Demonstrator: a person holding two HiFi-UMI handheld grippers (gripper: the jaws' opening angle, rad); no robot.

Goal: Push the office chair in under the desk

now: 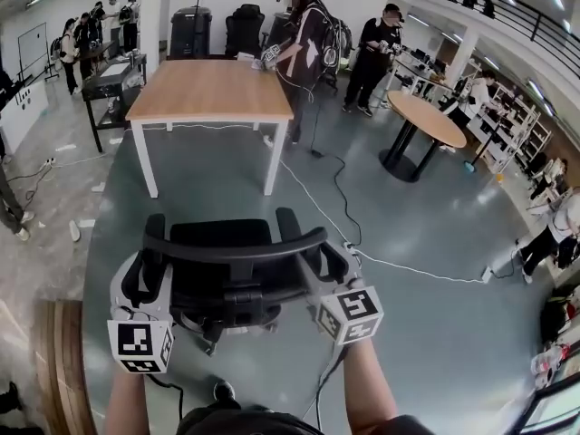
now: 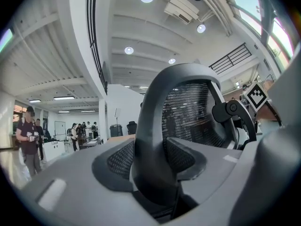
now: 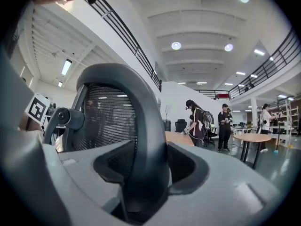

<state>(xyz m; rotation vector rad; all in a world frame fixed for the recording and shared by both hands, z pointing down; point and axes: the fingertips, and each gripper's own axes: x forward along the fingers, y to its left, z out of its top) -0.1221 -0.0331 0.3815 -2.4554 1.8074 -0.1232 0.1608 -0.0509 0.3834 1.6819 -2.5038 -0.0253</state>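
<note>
Holds chair (image 1: 222, 254) by back rim, left gripper (image 1: 149, 275) and right gripper (image 1: 319, 263) each clamped on one side of it, for straight push toward desk (image 1: 210, 89) well beyond chair

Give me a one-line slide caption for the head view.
The left gripper and right gripper grip the office chair by its backrest frame, with the wooden desk ahead.

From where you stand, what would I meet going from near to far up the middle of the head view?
Left tool and right tool, both clamped on the chair's back frame → office chair → wooden desk → person standing at its far corner → black chair by the back wall.
</note>
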